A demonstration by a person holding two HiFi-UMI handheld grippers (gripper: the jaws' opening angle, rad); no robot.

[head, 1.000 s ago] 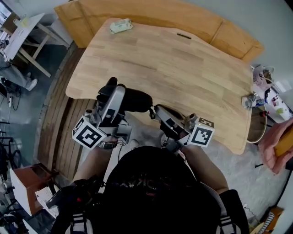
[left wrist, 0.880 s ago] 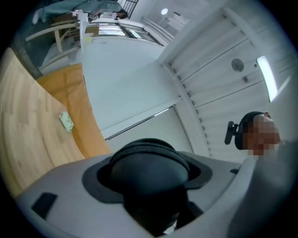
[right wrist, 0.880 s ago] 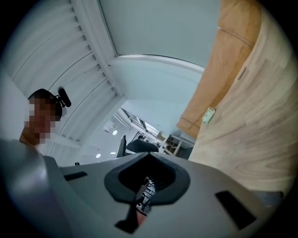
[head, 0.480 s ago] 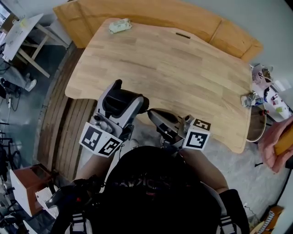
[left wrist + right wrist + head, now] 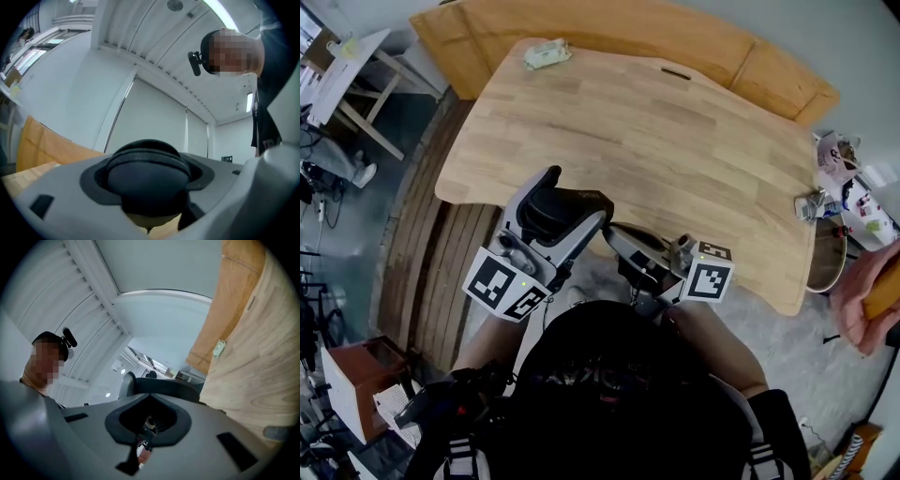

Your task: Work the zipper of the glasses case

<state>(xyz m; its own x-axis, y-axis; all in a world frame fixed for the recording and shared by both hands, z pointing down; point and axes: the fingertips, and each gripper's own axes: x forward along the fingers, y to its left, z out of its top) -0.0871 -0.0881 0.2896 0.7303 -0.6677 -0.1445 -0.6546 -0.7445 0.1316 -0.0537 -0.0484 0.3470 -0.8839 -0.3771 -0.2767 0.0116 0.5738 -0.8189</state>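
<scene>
Clamping the black glasses case (image 5: 567,211) between wide-set jaws, the left gripper (image 5: 579,192) holds it over the table (image 5: 675,131) edge at 7 o'clock. The right gripper (image 5: 611,232), at the case's 3 o'clock, has its 2 jaws pinched together on the zipper pull (image 5: 149,423).

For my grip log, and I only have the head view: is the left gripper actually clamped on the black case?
Observer: Yes. The left gripper view shows the glasses case end-on between the left gripper's jaws, with its zipper seam running round it.
Operator: And the right one?
Observer: In the right gripper view, the right gripper has its jaws together. A small pale bit shows at the tips, too small to identify.
</scene>
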